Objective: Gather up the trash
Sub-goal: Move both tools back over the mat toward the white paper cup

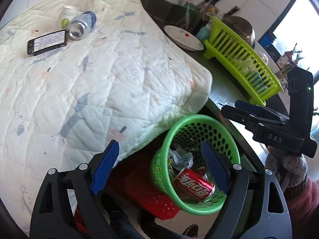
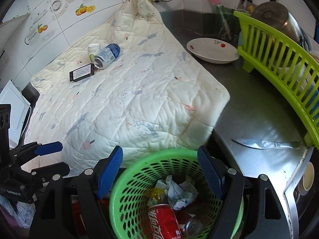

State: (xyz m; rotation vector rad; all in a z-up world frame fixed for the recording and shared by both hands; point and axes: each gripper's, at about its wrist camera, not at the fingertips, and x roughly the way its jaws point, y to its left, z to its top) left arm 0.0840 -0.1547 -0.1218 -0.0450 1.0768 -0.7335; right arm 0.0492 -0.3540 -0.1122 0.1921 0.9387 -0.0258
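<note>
Left gripper [image 1: 160, 167] fingers wide, nothing between them, hanging over the green basket [image 1: 229, 145]. Right gripper [image 2: 160, 171] fingers also spread and empty, straddling the basket's far rim. Basket sits below the table's near edge, holding a red cola can [image 2: 163, 221], crumpled paper [image 2: 180, 194] and a yellow wrapper [image 2: 154, 194]. Still on the quilted mat [image 2: 139, 91] near the table's far-left corner: a blue-and-silver can [image 2: 106, 55] lying on its side, a small white cup [image 2: 93, 48] touching it, a black carton [image 2: 82, 72] just beside. White bowl [image 2: 213, 49] and lime dish rack [image 2: 279, 59] at the table's right.
</note>
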